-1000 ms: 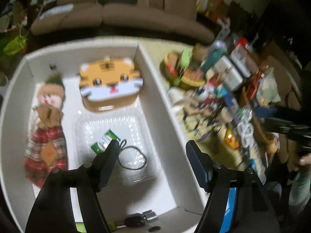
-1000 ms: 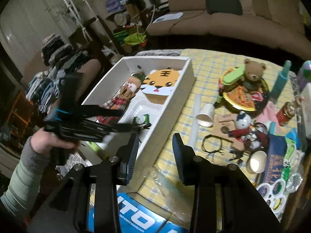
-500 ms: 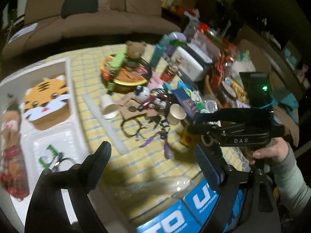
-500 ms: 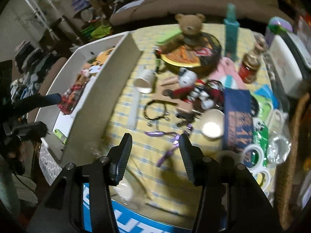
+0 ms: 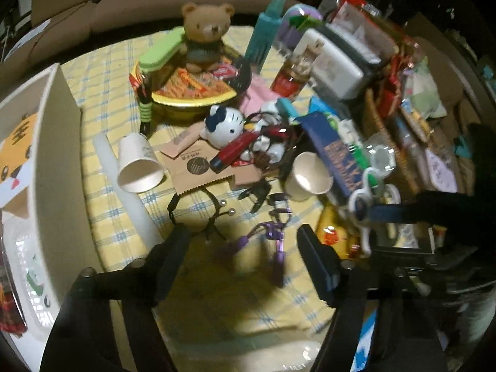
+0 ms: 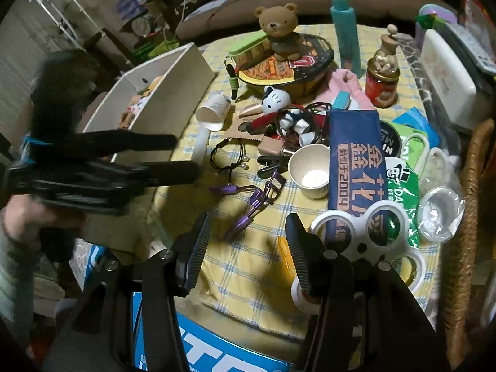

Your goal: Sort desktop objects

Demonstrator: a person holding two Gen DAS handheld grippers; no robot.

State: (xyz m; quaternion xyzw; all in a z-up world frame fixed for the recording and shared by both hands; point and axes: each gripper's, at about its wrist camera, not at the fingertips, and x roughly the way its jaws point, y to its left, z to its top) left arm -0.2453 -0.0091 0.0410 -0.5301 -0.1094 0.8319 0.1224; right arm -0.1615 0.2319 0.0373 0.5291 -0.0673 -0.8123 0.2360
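Hovering over the yellow checked tablecloth (image 5: 102,142): your left gripper (image 5: 245,249) has its fingers spread wide with nothing between them, and your right gripper (image 6: 248,241) is likewise apart and empty.

Left wrist view:
- Purple eyelash curler (image 5: 272,241) lies on the cloth between the left fingertips, slightly toward 1 o'clock of the midpoint. Not touched.
- Black cord bracelet (image 5: 198,207) sits at 11 o'clock of the gripper, just above the left finger tip.
- Tipped paper cup (image 5: 138,167) at 10 o'clock, lying on its side against a white tube (image 5: 124,186).
- Second paper cup (image 5: 307,176) at 1 o'clock, beside the navy pouch (image 5: 334,155).
- White cat figure (image 5: 224,125) at 12 o'clock, on a brown paper bag (image 5: 198,167). Behind it, a teddy bear (image 5: 206,34) sits on the round snack tin (image 5: 198,90).
- White sorting box (image 5: 59,161) at 9 o'clock; the tiger-face item (image 5: 14,152) is inside it.
- Your right gripper's body shows at 3 o'clock, dark and blurred.

Right wrist view:
- Curler (image 6: 248,204) is at 12 o'clock, just ahead of the fingertips, lying flat.
- White tape-ring holder (image 6: 362,232) at 3 o'clock, touching the right finger's outer side or just beside it; can't tell which.
- Upright cup (image 6: 310,170) at 1 o'clock, next to the navy pouch (image 6: 356,161).
- Your left gripper (image 6: 183,155) reaches in from 9 o'clock, above the cloth near the box wall (image 6: 173,99).
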